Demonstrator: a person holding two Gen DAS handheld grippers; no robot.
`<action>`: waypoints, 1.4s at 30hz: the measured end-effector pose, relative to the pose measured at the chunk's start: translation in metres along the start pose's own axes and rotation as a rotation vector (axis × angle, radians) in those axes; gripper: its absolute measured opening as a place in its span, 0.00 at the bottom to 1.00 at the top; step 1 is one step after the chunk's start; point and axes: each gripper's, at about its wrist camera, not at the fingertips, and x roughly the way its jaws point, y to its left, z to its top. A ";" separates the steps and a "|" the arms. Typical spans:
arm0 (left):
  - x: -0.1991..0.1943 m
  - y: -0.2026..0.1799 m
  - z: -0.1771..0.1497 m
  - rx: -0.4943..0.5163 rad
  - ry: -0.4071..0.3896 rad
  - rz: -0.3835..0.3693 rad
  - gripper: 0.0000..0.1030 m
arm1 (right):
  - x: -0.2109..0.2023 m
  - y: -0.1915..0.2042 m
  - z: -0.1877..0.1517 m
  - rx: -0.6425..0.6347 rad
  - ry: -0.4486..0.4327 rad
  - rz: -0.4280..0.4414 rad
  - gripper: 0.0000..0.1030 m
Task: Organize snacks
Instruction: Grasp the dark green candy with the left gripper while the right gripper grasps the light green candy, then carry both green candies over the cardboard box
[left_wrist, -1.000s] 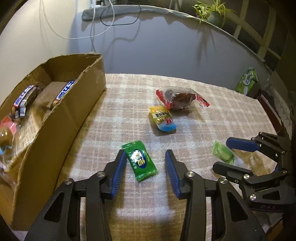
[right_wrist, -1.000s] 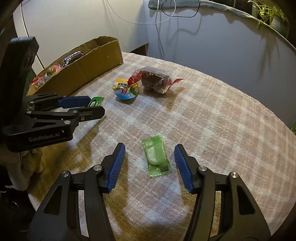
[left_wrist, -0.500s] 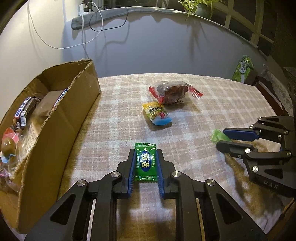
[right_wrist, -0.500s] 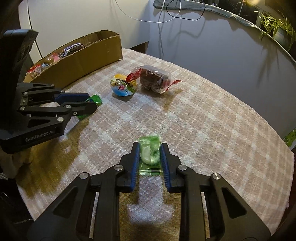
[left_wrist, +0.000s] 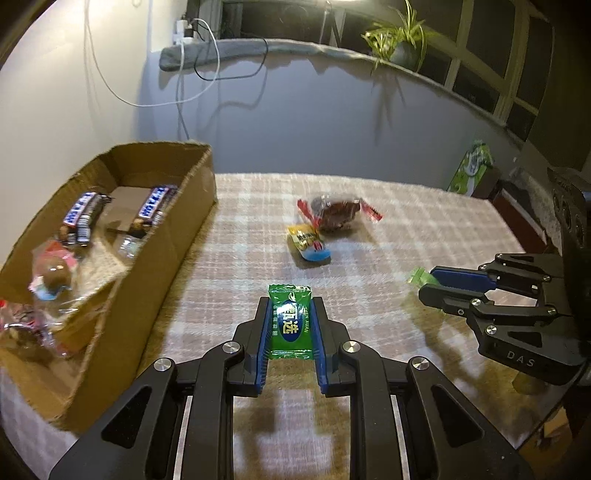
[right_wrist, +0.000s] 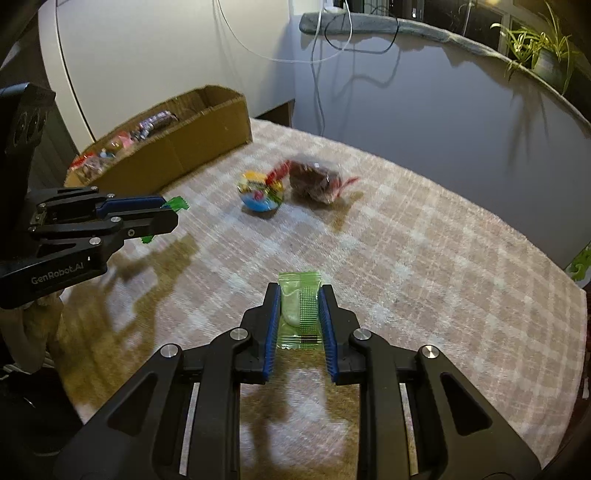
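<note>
- Pinching: left tongs (left_wrist: 290, 321) grip glossy green candy packet (left_wrist: 290, 323); right tongs (right_wrist: 300, 314) grip translucent pale-green wafer packet (right_wrist: 298, 310).
- Cardboard box (left_wrist: 173, 236), far left desk (left_wrist: 424, 229) edge; checked cloth between lies bare.

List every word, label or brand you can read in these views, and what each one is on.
"GenRobot.AI": body of the left gripper.
"DAS": body of the right gripper.
"XUAN", beside large Chinese characters: dark green candy packet in the left gripper.
Too blurred to read: chocolate bars in the cardboard box, yellow and blue snack, pale green packet.
</note>
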 end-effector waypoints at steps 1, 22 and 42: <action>-0.005 0.002 0.001 -0.008 -0.010 -0.003 0.18 | -0.004 0.002 0.002 -0.002 -0.009 0.000 0.21; -0.088 0.086 0.014 -0.147 -0.187 0.044 0.18 | -0.038 0.079 0.092 -0.073 -0.190 0.093 0.21; -0.107 0.153 0.013 -0.210 -0.223 0.132 0.18 | 0.022 0.154 0.171 -0.170 -0.183 0.182 0.21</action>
